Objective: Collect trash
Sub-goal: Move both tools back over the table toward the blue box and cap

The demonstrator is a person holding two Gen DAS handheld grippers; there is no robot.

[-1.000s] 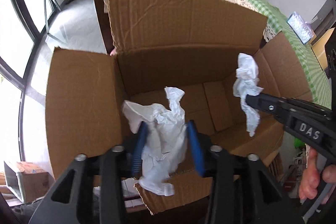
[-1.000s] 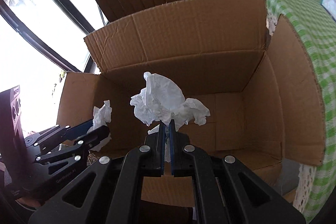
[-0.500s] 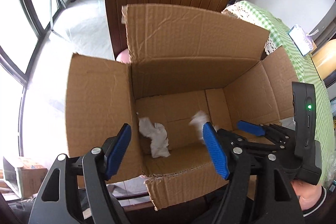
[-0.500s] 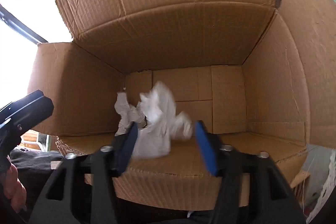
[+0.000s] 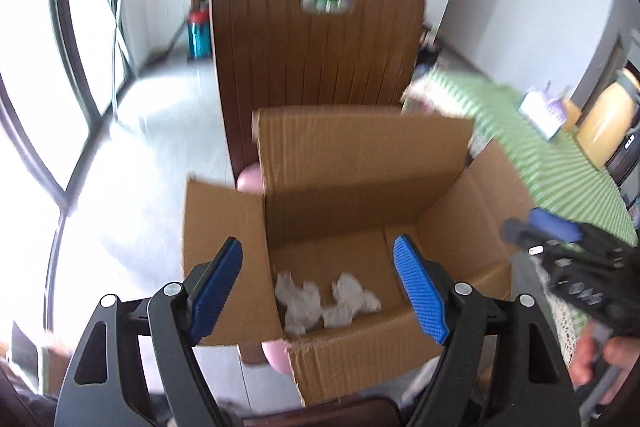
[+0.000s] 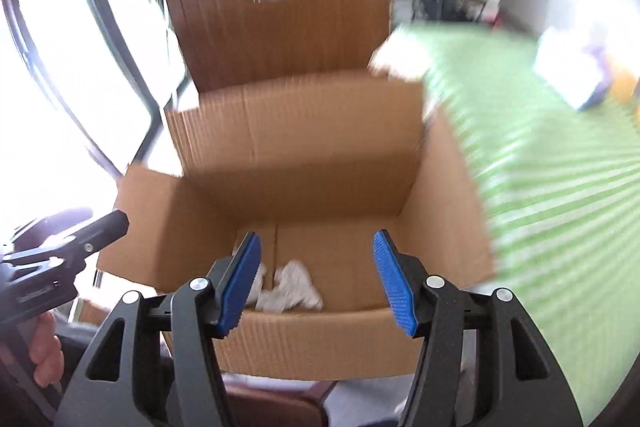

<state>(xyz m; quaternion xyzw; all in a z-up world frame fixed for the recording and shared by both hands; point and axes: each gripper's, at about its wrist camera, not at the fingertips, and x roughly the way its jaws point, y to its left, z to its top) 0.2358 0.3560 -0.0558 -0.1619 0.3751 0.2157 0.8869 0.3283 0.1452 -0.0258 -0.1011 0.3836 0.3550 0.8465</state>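
Brown cardboard box [image 5: 360,163], white crumpled tissues [image 5: 320,297], blue-padded black tongs [image 5: 318,285], green-striped tablecloth [image 6: 552,163]

Both paper wads dropped, both grippers raised

The two crumpled white tissue wads [image 5: 326,297], a second ago clamped one in each tool, now lie on the brown cardboard box [image 5: 360,163] floor; the left gripper [image 5: 318,293] and right gripper [image 6: 316,283] have just been opening, empty, and pulled up clear.
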